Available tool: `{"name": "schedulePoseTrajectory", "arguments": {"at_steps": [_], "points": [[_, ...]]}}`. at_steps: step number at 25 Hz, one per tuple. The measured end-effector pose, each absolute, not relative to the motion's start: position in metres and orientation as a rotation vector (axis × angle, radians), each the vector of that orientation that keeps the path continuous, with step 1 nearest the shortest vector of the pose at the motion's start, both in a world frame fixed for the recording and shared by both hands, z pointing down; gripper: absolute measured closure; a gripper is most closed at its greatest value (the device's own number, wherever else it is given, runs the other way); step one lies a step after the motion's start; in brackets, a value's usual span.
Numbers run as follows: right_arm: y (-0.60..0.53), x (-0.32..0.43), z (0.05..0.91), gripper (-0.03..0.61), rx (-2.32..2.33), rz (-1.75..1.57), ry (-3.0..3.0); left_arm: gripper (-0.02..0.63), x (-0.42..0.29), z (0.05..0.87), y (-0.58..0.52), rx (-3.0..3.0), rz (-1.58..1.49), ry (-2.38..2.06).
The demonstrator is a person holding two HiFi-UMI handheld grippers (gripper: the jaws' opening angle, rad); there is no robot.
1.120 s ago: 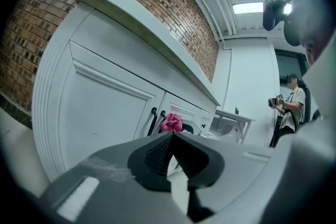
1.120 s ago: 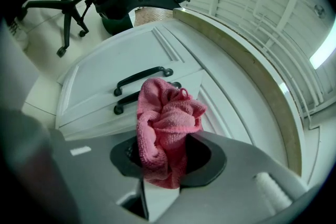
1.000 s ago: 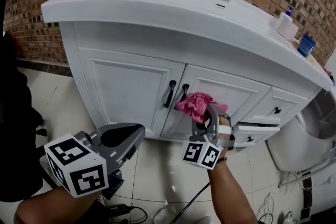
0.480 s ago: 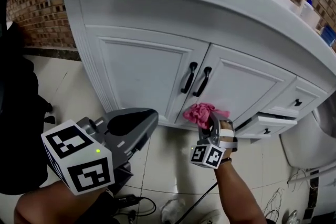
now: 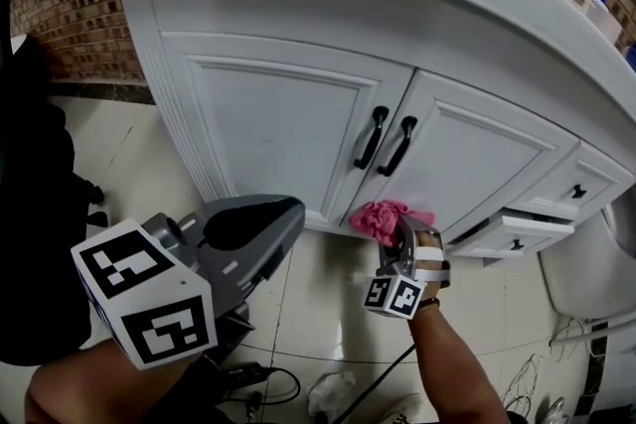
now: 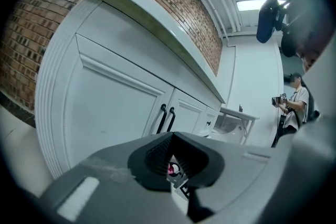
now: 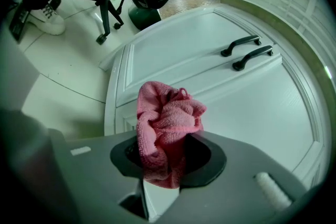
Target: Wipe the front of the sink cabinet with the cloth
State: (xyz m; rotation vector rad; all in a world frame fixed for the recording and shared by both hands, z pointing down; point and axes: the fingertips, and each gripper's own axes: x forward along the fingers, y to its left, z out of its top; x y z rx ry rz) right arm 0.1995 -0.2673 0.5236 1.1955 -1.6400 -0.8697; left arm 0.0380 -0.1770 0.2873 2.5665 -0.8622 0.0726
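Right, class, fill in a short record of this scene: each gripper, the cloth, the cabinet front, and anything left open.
right gripper: shut on the pink cloth, low at the right-hand door
left gripper: shut, empty, held back from the cabinet
pink cloth: bunched, sticking out past the jaws
sink cabinet: white, both doors closed, two black handles
drawer: lowest on the right, slightly open
cloth touching door: cannot tell

brick wall | pale tile floor | ceiling light panel
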Motion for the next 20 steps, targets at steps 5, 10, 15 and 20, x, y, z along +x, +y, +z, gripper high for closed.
{"name": "schedulePoseTrajectory", "arguments": {"at_steps": [5,10,15,20], "points": [[-0.267,0.199,0.549,0.446,1.160,-0.804,-1.665,0.609,0.039,0.288,-0.177,2.569,0.079,-0.851],[-0.266,0.198,0.576,0.446,1.113,-0.732,-1.682,0.609,0.039,0.291,-0.178,2.563,0.086,-0.851],[-0.266,0.197,0.600,0.446,1.065,-0.673,-1.684,0.609,0.038,0.292,-0.179,2.556,0.084,-0.847],[-0.265,0.196,0.605,0.446,1.053,-0.700,-1.671,0.608,0.038,0.294,-0.179,2.551,0.088,-0.842]]}}
